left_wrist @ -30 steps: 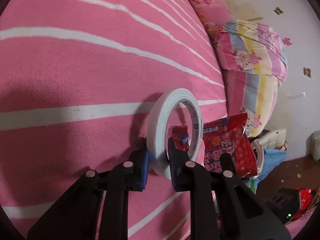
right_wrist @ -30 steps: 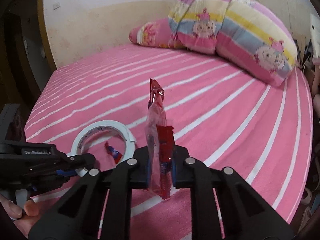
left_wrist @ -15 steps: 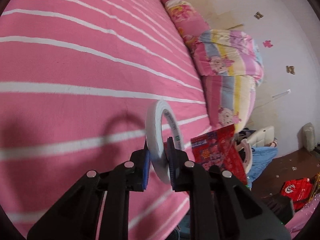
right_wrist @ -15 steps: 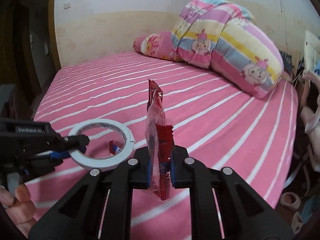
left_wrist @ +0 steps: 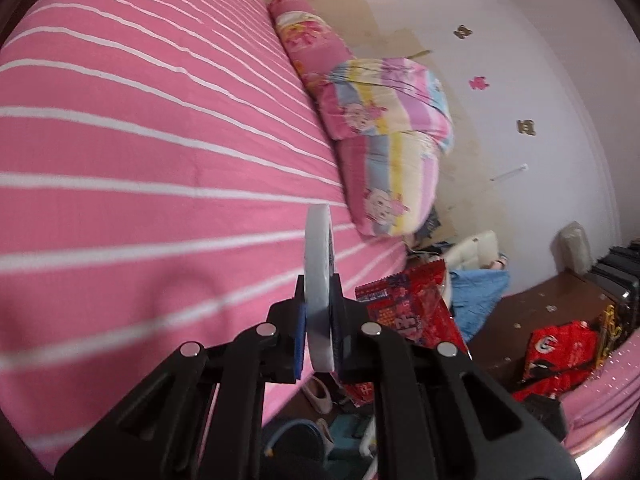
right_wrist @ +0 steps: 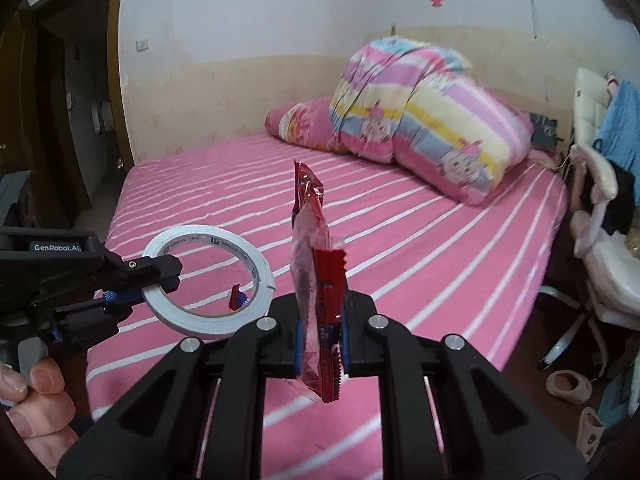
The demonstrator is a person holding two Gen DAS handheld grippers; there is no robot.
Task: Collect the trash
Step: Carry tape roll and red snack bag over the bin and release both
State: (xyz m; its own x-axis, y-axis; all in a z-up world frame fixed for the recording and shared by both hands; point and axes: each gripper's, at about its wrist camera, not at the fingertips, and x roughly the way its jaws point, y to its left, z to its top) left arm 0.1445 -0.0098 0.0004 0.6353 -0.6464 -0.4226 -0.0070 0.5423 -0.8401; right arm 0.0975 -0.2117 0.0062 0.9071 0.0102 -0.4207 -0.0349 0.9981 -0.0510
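The left gripper [right_wrist: 160,280] is pinching a white tape roll [right_wrist: 208,276] by its rim, its jaws pressed onto the band on either side, so the ring is hanging out flat over the pink striped bed [right_wrist: 420,240]. The right gripper [right_wrist: 320,344] is gripping a red snack wrapper [right_wrist: 316,280] near its lower end, jaws pressed together on the foil, so the wrapper is standing upright and clear of the sheet. Both items are being held in the air, likely for carrying to a bin that is not in view. A small red scrap [right_wrist: 238,300] is lying on the bed, visible through the ring, probably awaiting collection.
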